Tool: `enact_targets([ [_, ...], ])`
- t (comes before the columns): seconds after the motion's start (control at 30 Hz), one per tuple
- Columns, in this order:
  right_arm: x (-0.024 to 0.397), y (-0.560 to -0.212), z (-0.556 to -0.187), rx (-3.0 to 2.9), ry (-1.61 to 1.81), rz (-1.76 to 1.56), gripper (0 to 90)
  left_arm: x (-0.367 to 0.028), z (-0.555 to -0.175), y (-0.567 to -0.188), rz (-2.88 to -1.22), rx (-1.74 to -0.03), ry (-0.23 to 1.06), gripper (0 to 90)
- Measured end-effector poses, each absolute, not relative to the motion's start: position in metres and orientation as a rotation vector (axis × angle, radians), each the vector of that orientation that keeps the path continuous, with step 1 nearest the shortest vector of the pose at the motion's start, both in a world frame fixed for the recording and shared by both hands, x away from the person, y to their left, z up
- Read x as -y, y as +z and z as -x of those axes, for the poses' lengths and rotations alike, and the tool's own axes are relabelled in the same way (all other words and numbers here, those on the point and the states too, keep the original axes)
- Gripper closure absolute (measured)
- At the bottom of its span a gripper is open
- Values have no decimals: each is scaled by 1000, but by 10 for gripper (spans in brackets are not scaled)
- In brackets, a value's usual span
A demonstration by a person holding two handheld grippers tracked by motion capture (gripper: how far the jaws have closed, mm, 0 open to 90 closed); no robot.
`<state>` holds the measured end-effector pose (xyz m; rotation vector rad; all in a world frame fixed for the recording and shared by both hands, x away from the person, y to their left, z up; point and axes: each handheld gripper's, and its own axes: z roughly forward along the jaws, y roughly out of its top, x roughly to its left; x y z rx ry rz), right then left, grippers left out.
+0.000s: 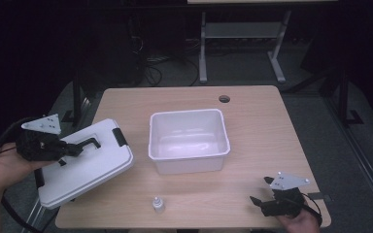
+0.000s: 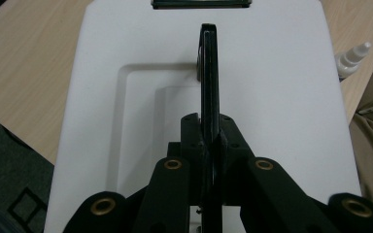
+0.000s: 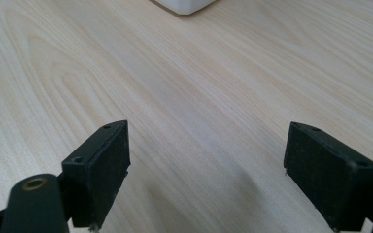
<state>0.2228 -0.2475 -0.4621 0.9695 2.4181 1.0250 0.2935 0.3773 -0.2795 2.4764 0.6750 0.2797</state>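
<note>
High view has the white tub (image 1: pixel 189 141) sitting about mid-surface, open side up, so everything else is placed off that. Over to the tub's left lies a white lid (image 1: pixel 85 162), tilted at an angle and hanging partly past the edge of the surface (image 1: pixel 257 111), with a black clip on the end nearest the tub. The left tool (image 1: pixel 80 148) is over that lid with its jaws pinching the lid's black handle (image 1: pixel 90 142). From the left tool's own view the jaws are pressed tight together on the handle (image 2: pixel 210 77), which stands up on edge as a thin black bar running straight away from the camera, with the lid's recessed panel (image 2: pixel 141 97) spread out underneath.

Near the front edge, a bit left of the tub's front wall, stands a small clear dropper bottle (image 1: pixel 159 204), upright, well apart from both tools.

The right tool (image 1: pixel 258 203) sits down at the front right corner, well away from the tub, held in a hand (image 1: pixel 298 221). Its jaws are spread wide with bare wood grain between them, and a corner of the tub (image 3: pixel 184 6) peeks in at the top of the right gripper view.
</note>
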Motion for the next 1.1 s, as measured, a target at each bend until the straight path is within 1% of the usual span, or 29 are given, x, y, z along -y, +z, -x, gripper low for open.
enact_targets([
  [0.23, 247, -463, -223, -2424, 1024, -973, 164, -380, -291, -305, -2483, -699, 255, 841],
  [0.3, 247, -463, -223, -2424, 1024, -973, 164, -379, -292, -314, -2482, -711, 224, 841],
  [0.5, 247, -464, -223, -2428, 1019, -972, 164, -372, -294, -344, -2509, -730, 193, 841],
  [0.87, 246, -464, -223, -2429, 1015, -967, 164, -358, -297, -386, -2537, -749, 179, 841],
  [1.1, 245, -464, -222, -2433, 1014, -966, 164, -352, -300, -398, -2537, -743, 161, 840],
])
